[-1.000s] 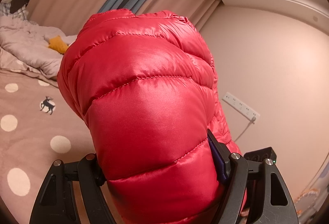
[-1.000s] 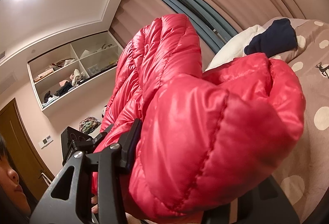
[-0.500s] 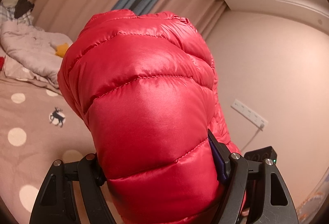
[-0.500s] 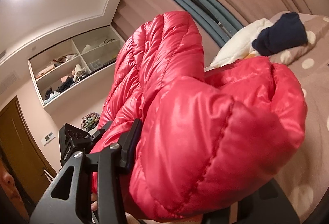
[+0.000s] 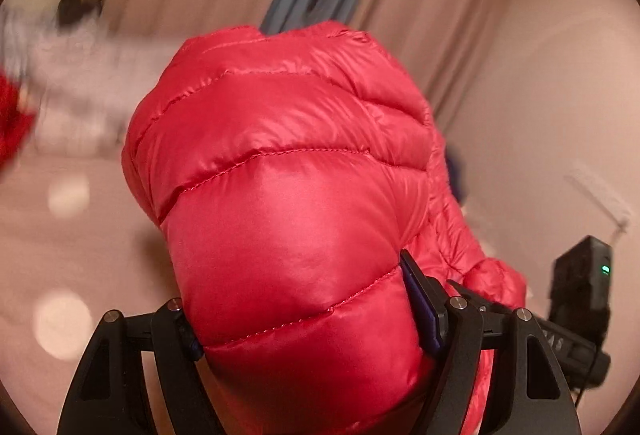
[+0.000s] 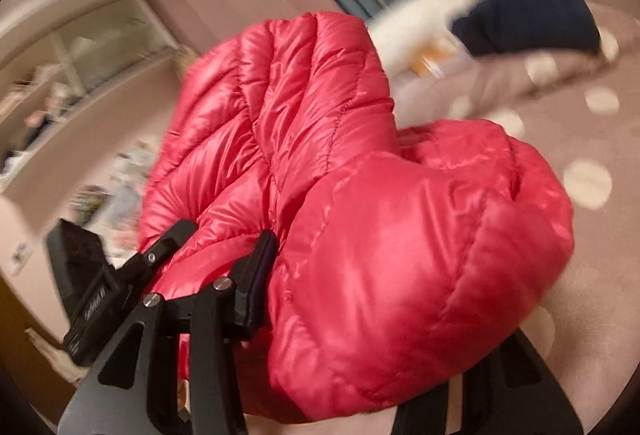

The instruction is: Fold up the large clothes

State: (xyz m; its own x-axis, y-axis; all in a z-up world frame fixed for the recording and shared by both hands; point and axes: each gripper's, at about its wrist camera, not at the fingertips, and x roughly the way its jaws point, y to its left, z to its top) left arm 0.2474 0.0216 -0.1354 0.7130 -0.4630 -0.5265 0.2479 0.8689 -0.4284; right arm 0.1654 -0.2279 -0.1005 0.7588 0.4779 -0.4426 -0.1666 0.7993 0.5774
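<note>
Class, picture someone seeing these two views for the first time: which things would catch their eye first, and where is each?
A glossy red puffer jacket fills the middle of both views, clamped in the left gripper and the right gripper. Behind it lies a blurred polka-dot bedspread, with a dark navy garment at the upper right.

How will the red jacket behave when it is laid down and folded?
The jacket probably springs back: its quilted panels bulge round the left gripper. Its glossy shell looks slippery. It seems floppy, drooping over the right gripper.
</note>
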